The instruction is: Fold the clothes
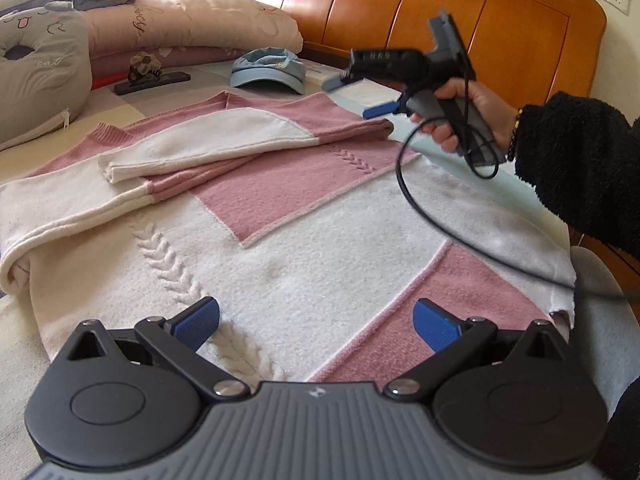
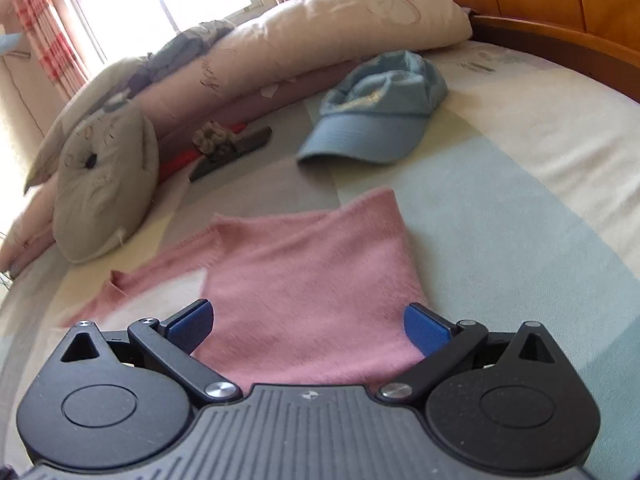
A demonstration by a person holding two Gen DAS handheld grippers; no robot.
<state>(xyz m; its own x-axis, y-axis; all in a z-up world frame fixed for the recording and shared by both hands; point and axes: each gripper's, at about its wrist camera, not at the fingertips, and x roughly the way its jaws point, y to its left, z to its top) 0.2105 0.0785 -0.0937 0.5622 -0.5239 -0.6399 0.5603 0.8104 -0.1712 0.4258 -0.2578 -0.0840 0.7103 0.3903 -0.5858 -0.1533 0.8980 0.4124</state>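
Observation:
A pink and white knitted sweater lies flat on the bed, both sleeves folded across its chest. My left gripper hovers open over the hem end, nothing between its blue fingers. In the left wrist view a hand holds my right gripper open above the sweater's far right shoulder. In the right wrist view that gripper hangs open over the pink shoulder part of the sweater, touching nothing that I can see.
A light blue cap lies beyond the sweater near the wooden headboard. Pillows and a folded quilt line the far left, with a grey cushion and a dark hair clip. A black cable trails over the sweater.

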